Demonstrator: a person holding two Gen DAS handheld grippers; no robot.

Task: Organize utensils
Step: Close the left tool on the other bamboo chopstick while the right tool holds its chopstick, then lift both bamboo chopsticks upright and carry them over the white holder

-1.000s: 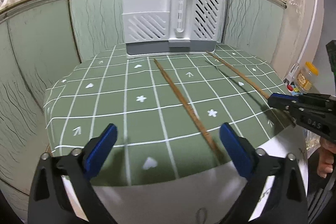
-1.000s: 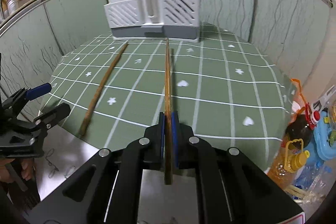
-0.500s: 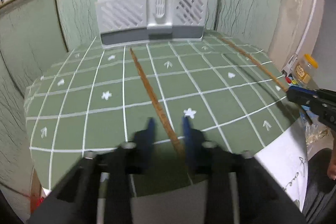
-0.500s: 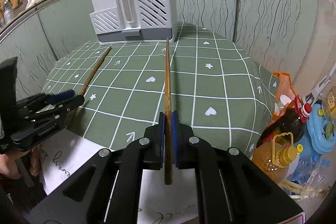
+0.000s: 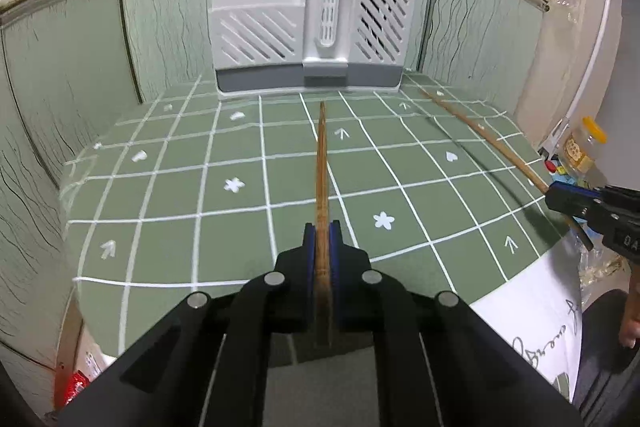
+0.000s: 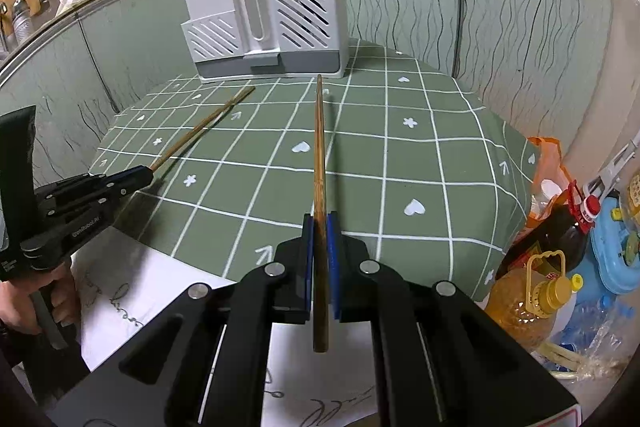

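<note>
Both tools are showing the same build — matte black plastic arms, each carrying round silver screws. The left gripper (image 5: 322, 239) and the right gripper (image 6: 320, 231) are wearing blue pads at their tips. Pale lettering is running along the left tool's flank — part of it unreadable.

Your left gripper (image 5: 322, 239) is clamped on a wooden chopstick (image 5: 321, 163), angled down and forward. Your right gripper (image 6: 319, 231) is likewise pinched on a second wooden chopstick (image 6: 319, 147), same downward tilt. Your left hand (image 6: 24, 303) wraps the handle.
</note>
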